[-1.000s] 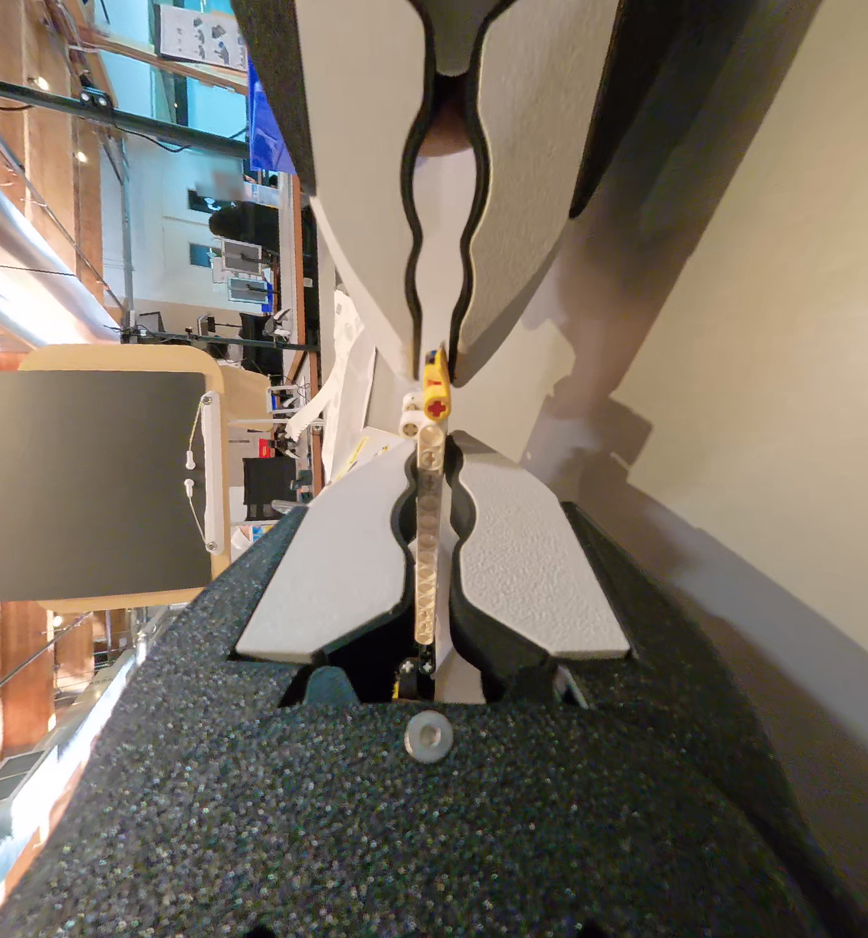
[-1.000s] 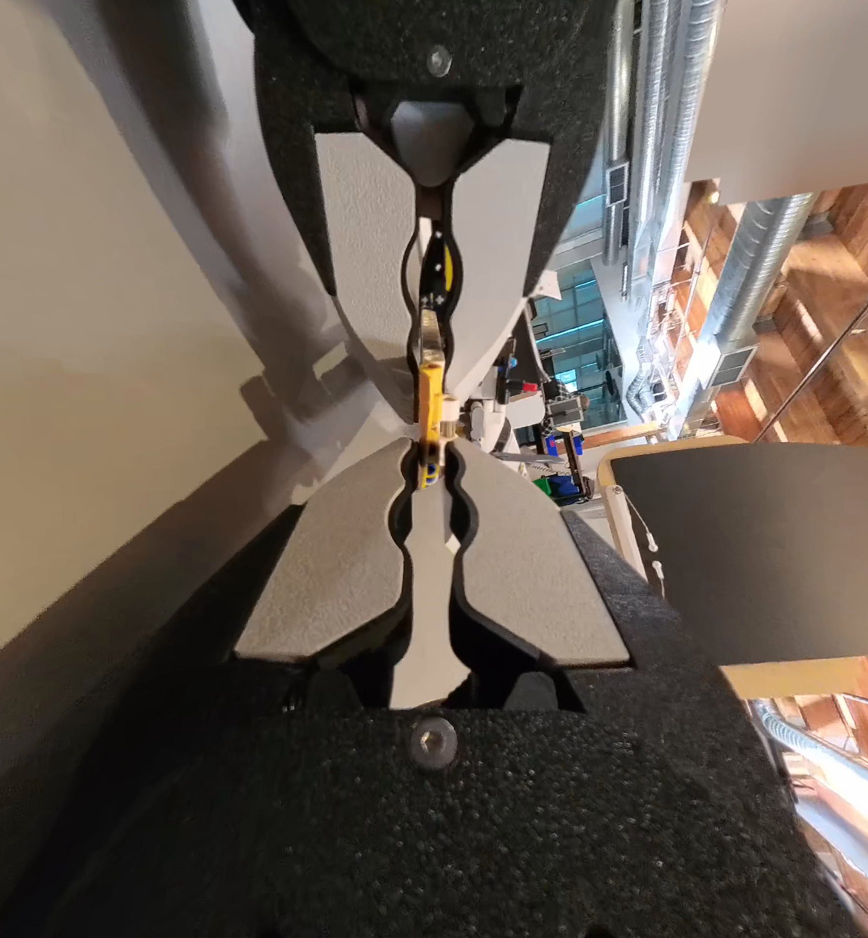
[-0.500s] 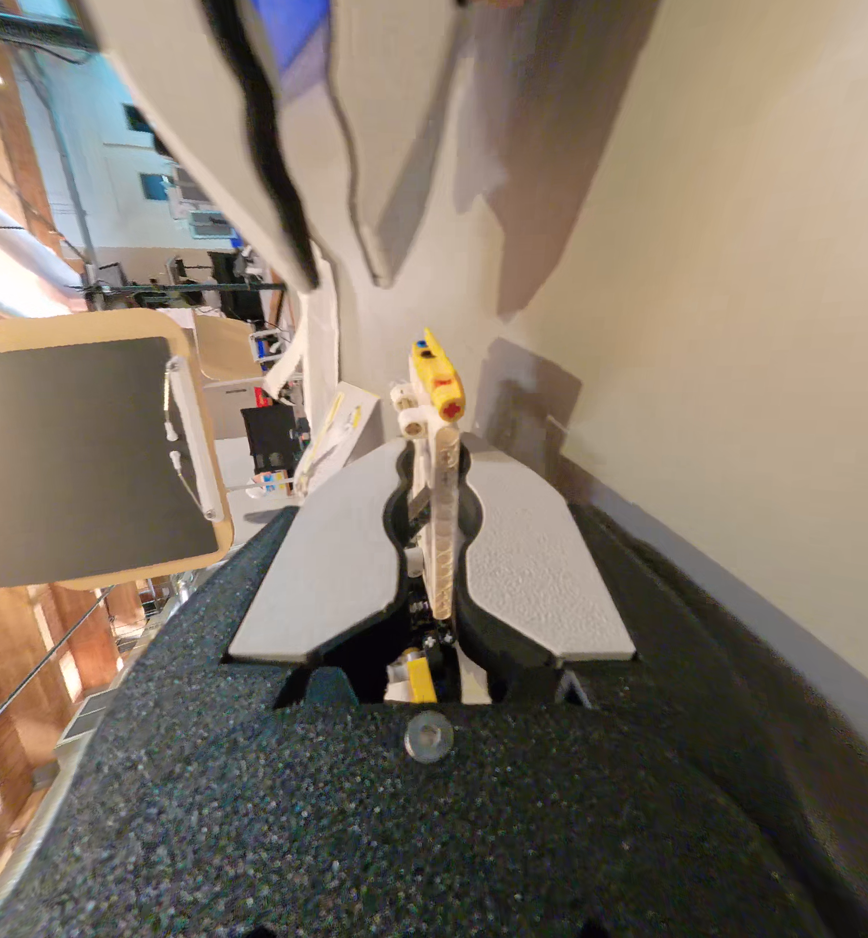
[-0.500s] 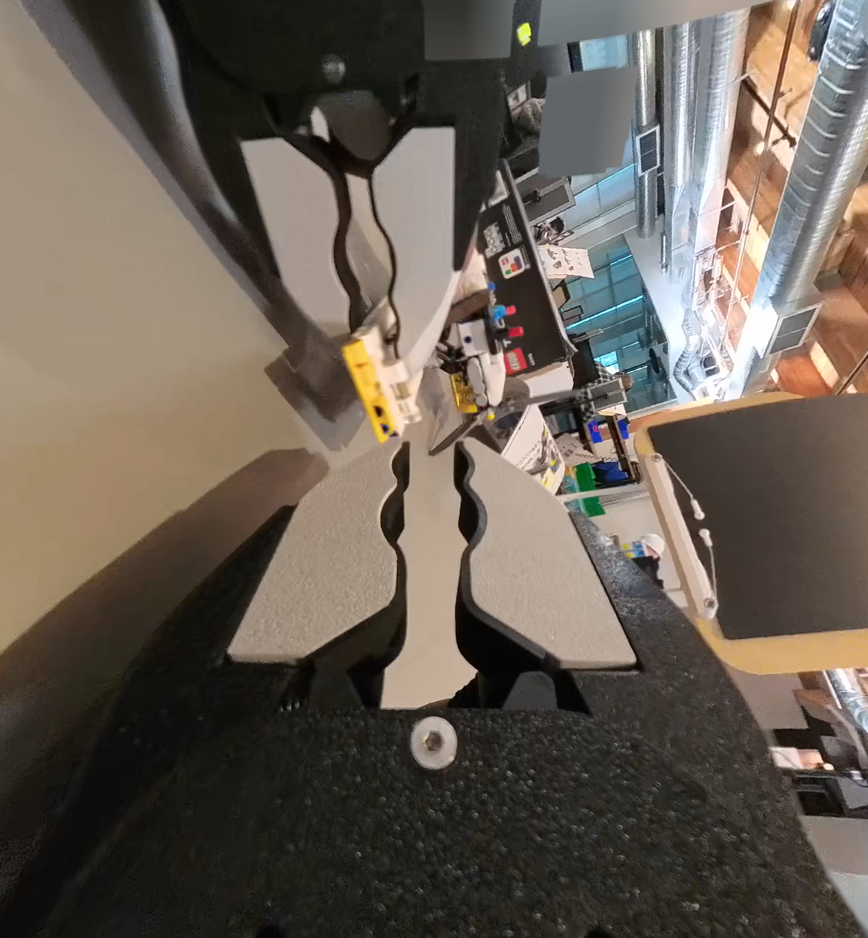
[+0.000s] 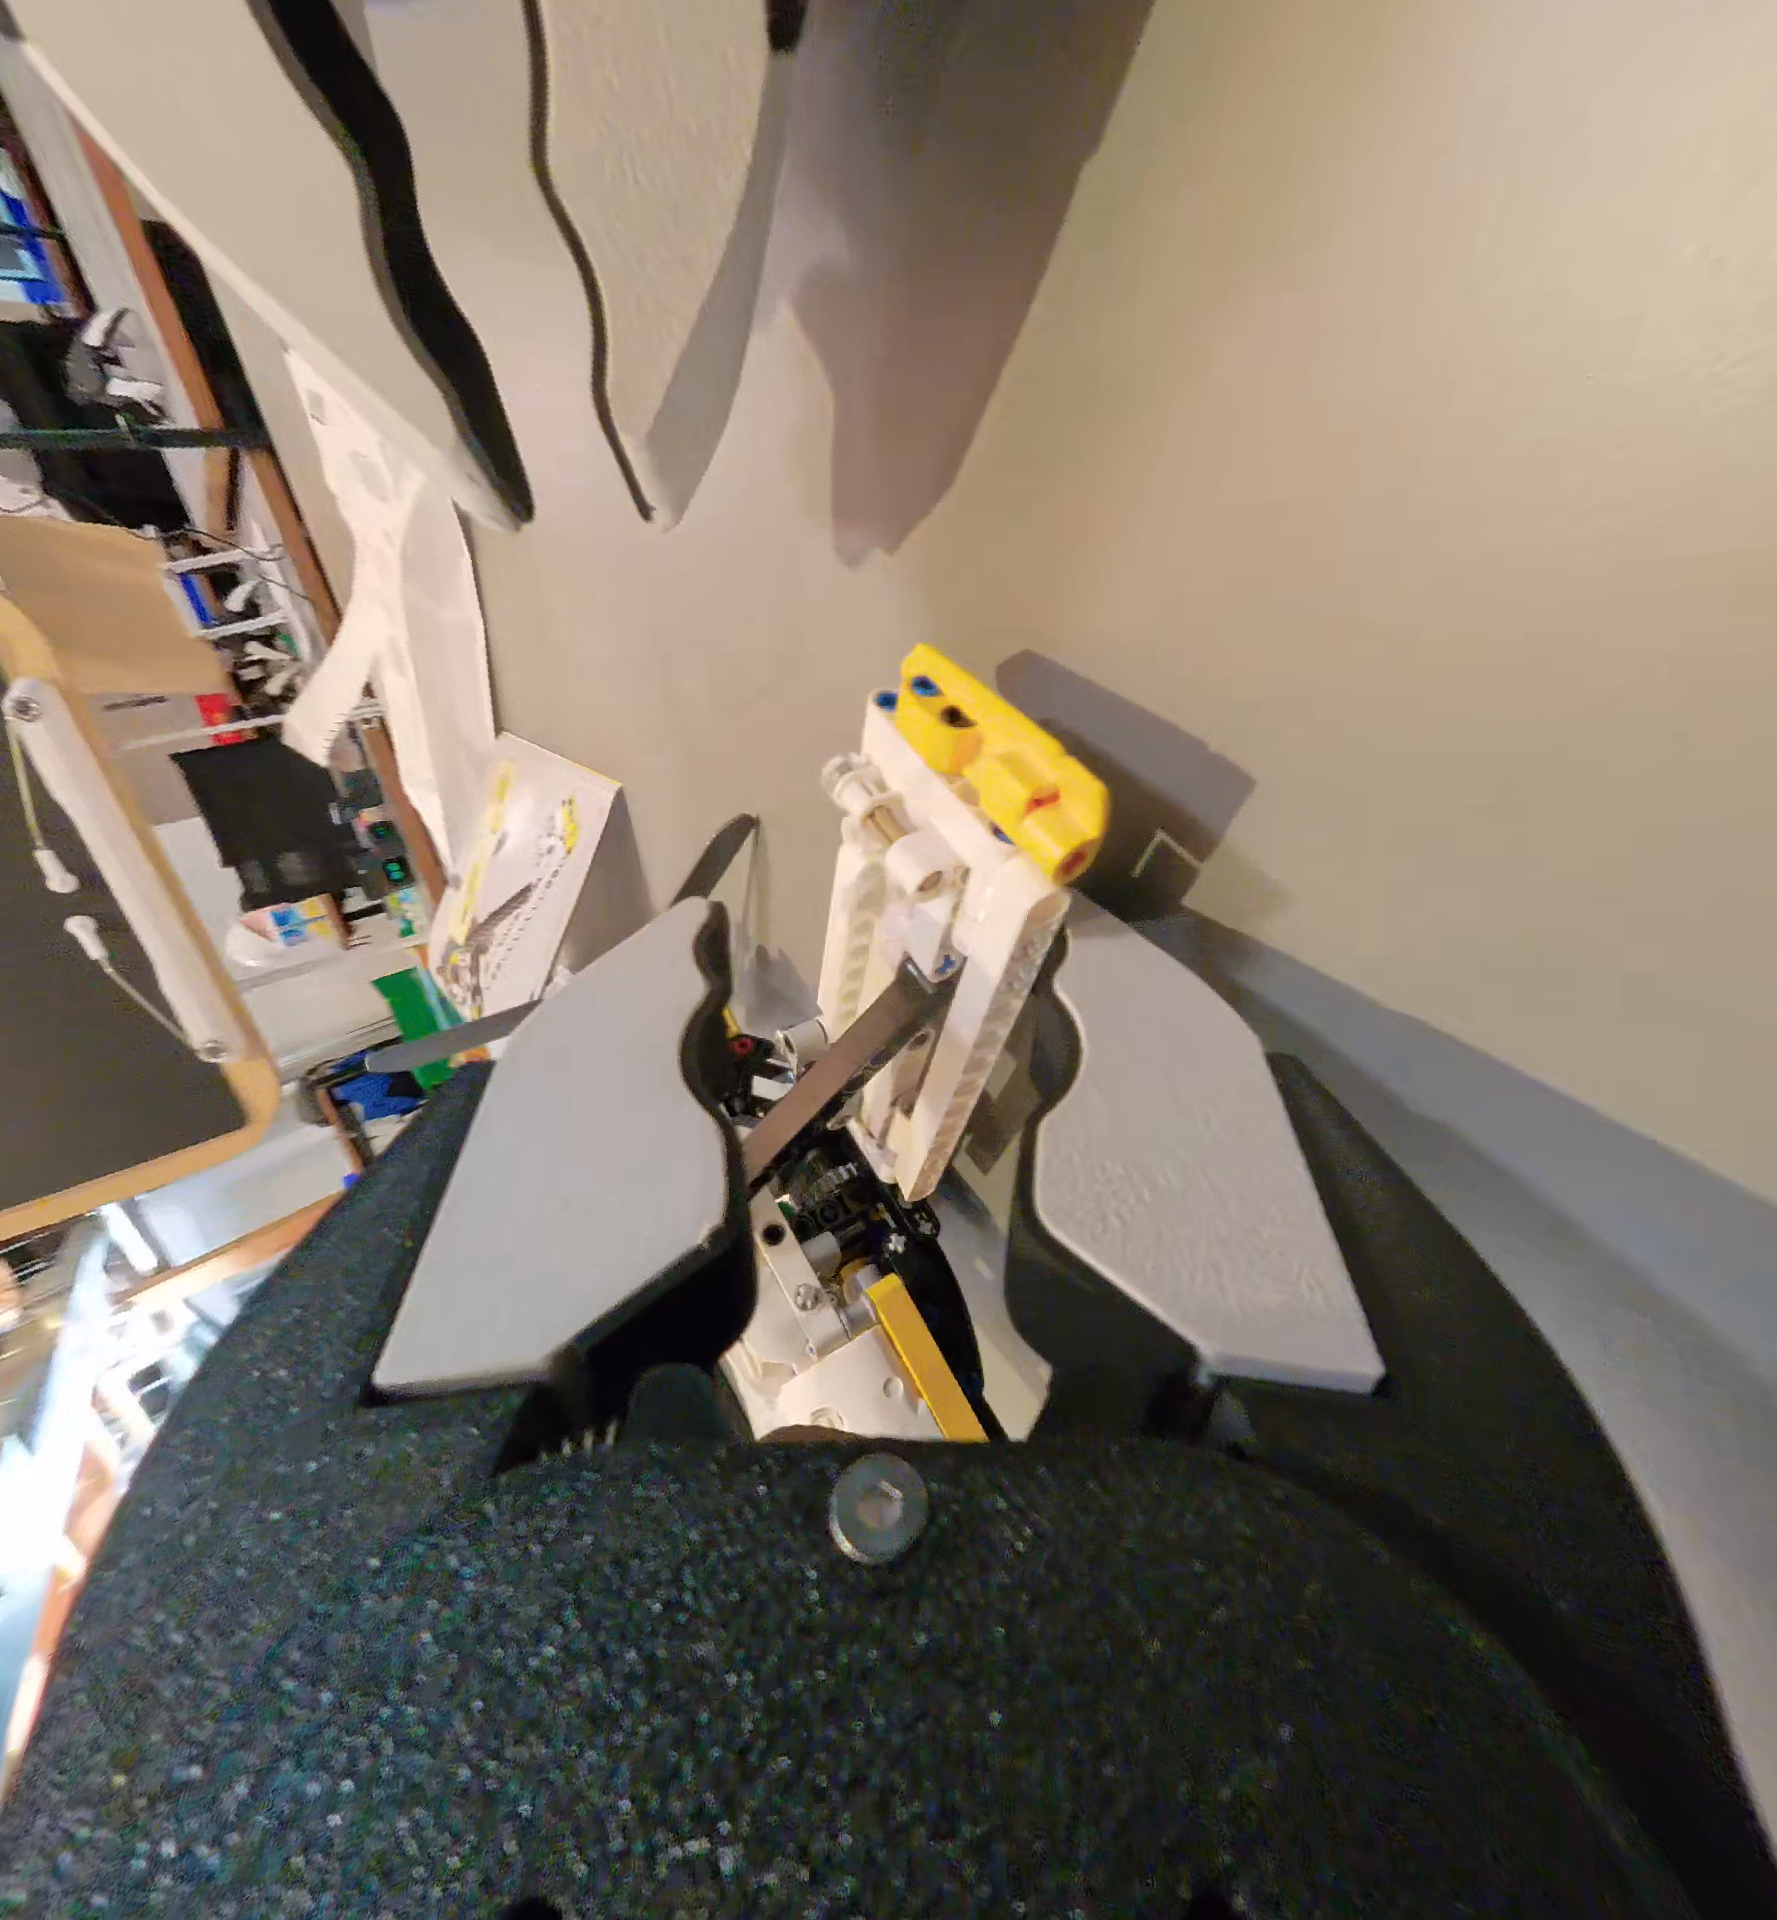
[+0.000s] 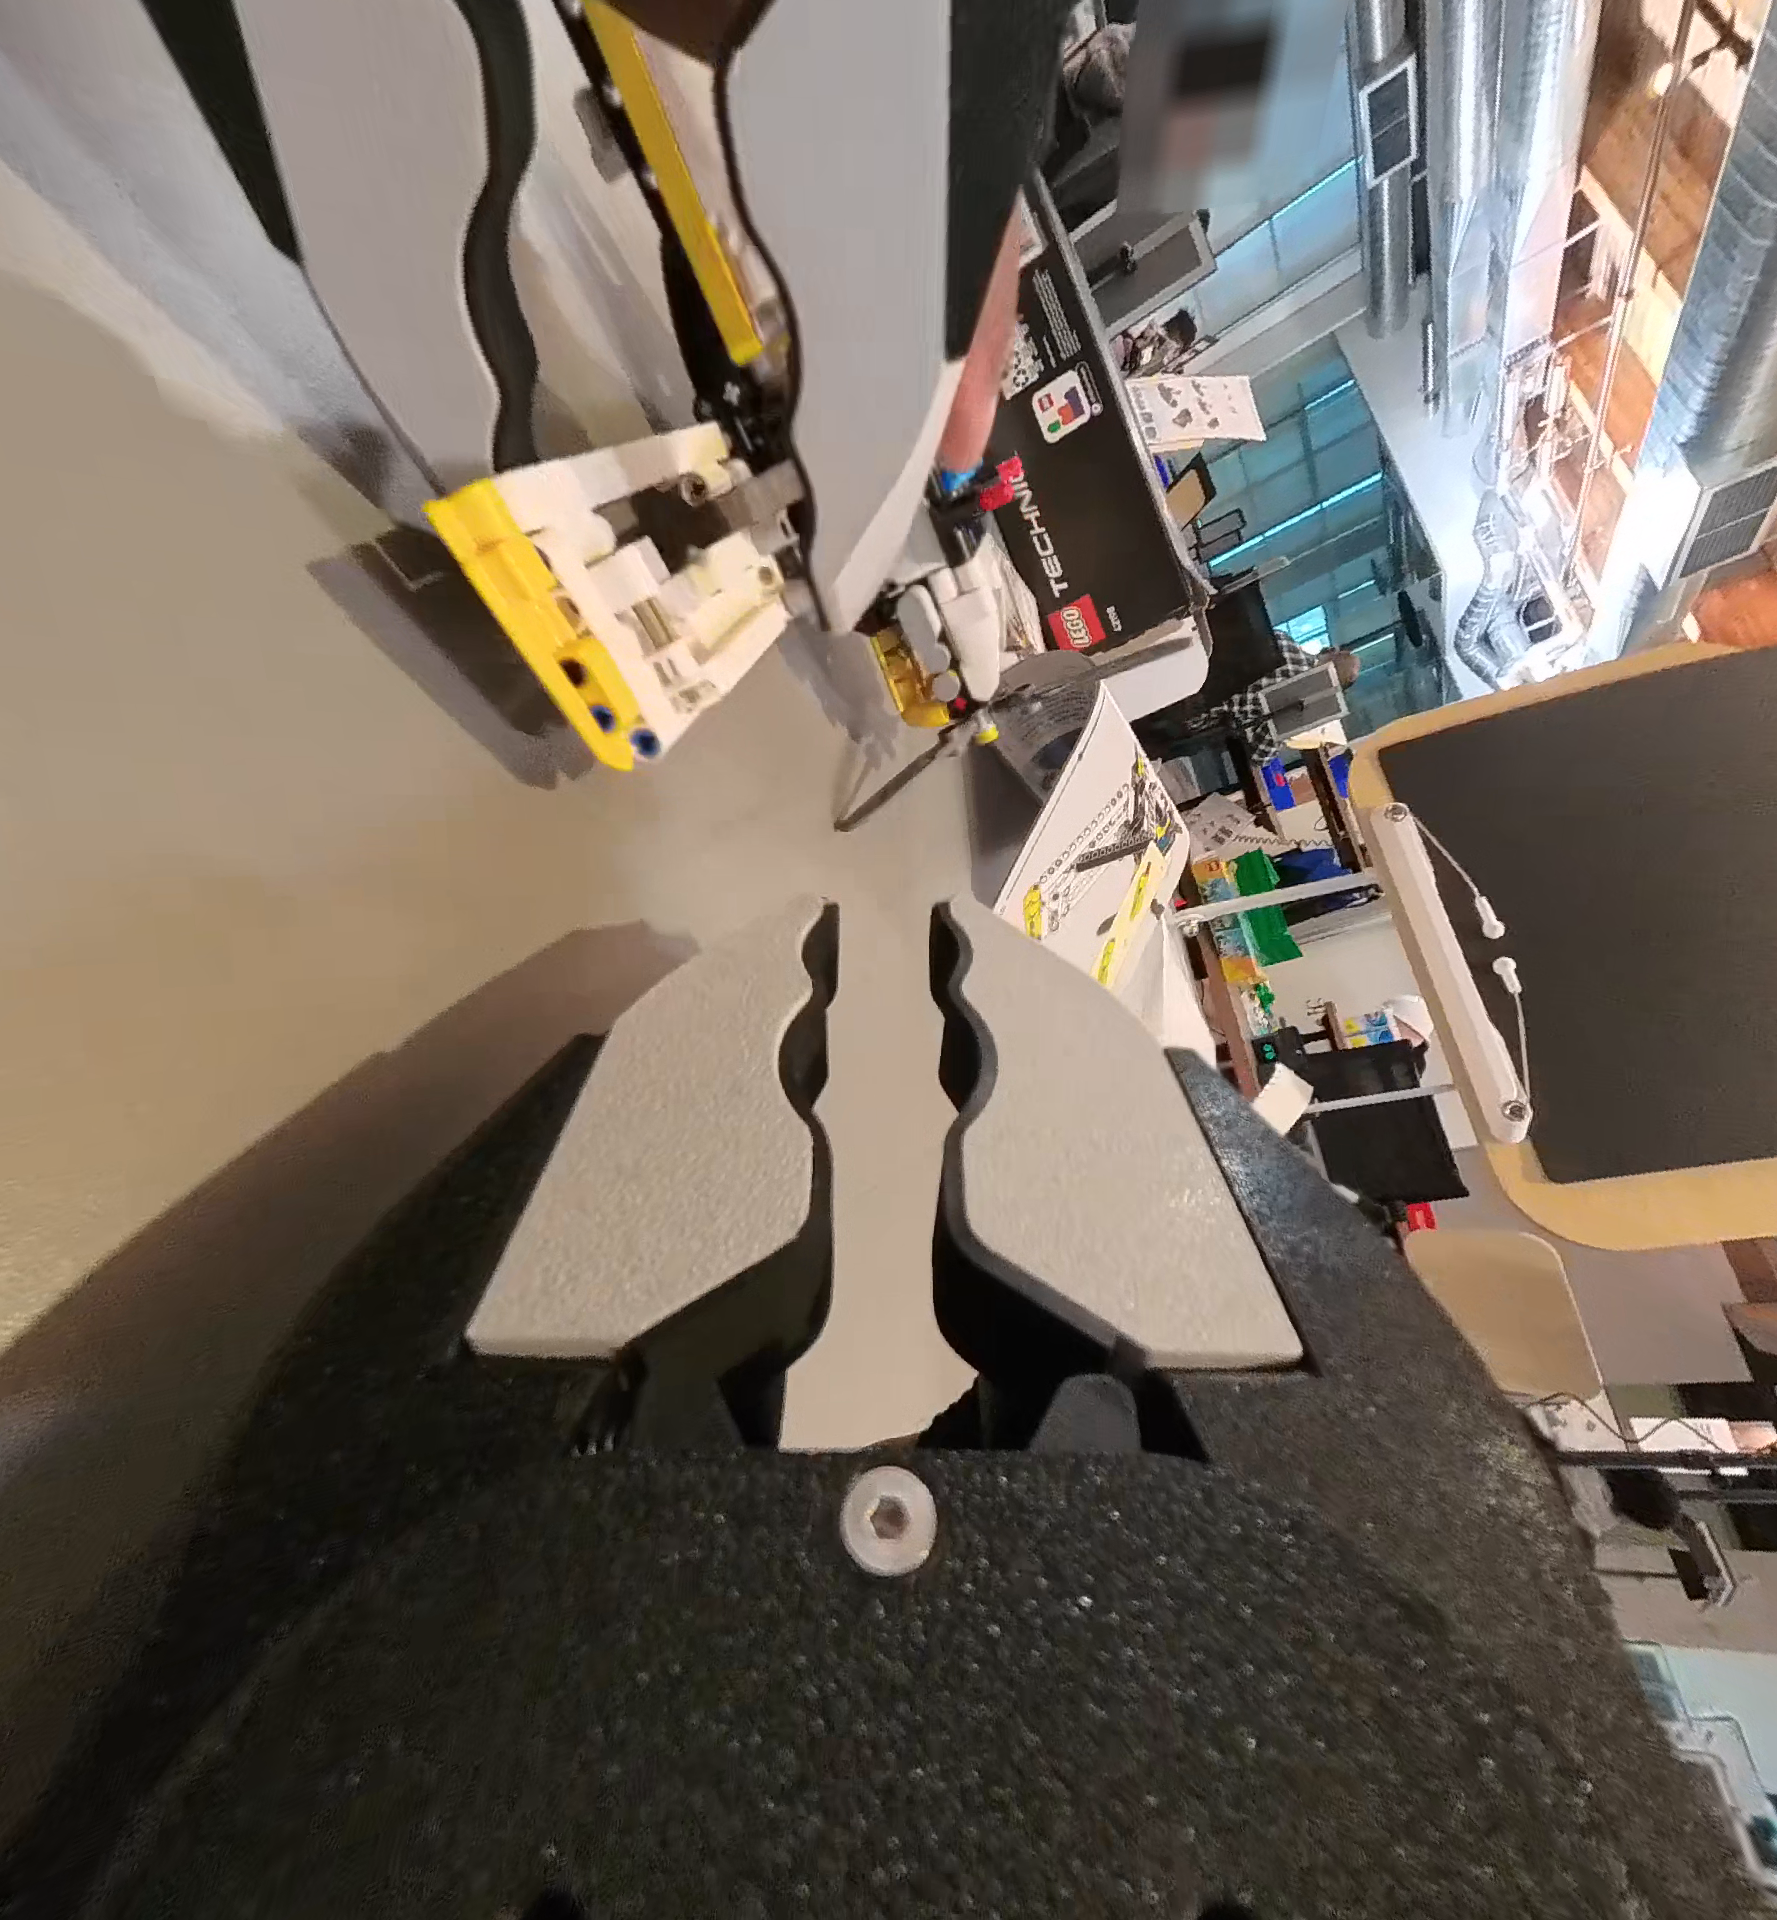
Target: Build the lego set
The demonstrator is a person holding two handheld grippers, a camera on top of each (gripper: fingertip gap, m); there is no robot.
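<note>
The left gripper's fingers (image 5: 572,1122) stand wide apart. The brick model (image 5: 925,935), a white frame with a yellow bar at its far end, lies between them. Its frame is against the right-hand finger, and a clear gap shows at the other, so the left gripper (image 5: 889,930) does not clamp it. The model's yellow end sits close above the beige table (image 5: 1383,520), throwing a dark shadow there. Whether it rests on the surface cannot be told. The right gripper (image 6: 882,914) is near, with its tips pointing toward the model. Its fingers are slightly apart, with only bare table showing through the narrow slot. A small yellow and grey brick piece (image 6: 915,665) lies just beyond the model. Past that, toward the table's edge, are an open booklet (image 6: 1102,831) and a black box (image 6: 1081,447).
</note>
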